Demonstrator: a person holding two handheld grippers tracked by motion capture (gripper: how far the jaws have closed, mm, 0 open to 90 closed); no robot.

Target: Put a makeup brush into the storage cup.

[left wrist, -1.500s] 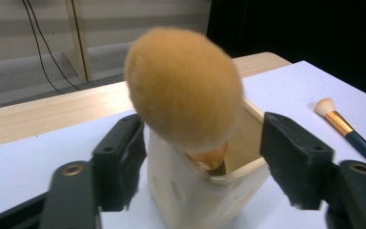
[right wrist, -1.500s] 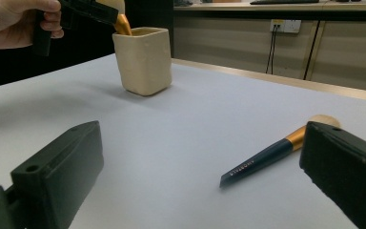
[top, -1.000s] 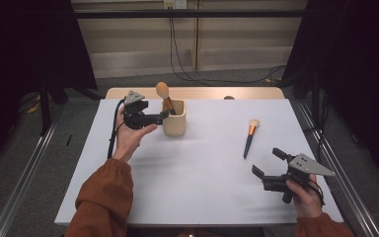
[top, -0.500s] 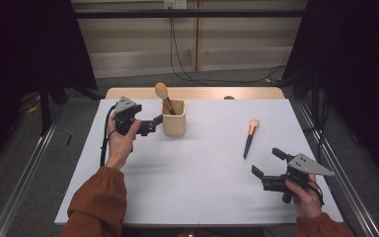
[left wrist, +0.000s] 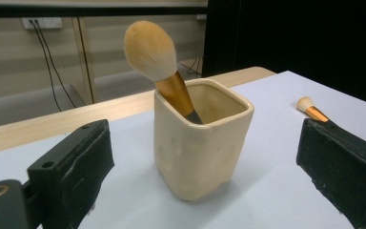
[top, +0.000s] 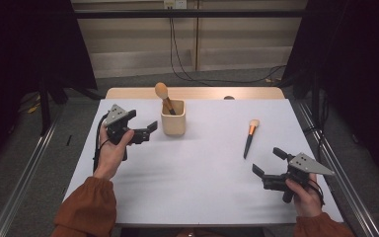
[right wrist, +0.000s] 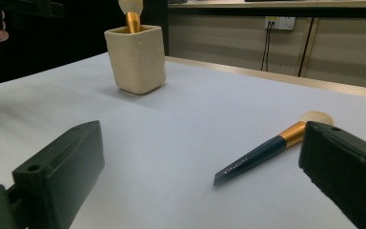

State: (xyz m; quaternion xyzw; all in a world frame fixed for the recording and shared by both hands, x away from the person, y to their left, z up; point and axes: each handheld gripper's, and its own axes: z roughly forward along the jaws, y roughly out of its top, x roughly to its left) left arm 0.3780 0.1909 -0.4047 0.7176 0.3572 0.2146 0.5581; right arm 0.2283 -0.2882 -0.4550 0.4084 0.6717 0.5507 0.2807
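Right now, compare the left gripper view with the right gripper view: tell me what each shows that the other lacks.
Left gripper view alone: the inside of the cream cup, where the big brush leans at the back corner with its full bristle head visible.

Right gripper view alone: the whole dark handle of the small brush lying flat on the white table, and the left gripper raised beside the cup.

Both: cup, both brushes, white table, open black jaws.

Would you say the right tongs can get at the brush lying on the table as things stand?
Probably yes. The right tongs are open, and the loose brush lies flat on bare table just ahead of them, with nothing between; the cup stands well off.
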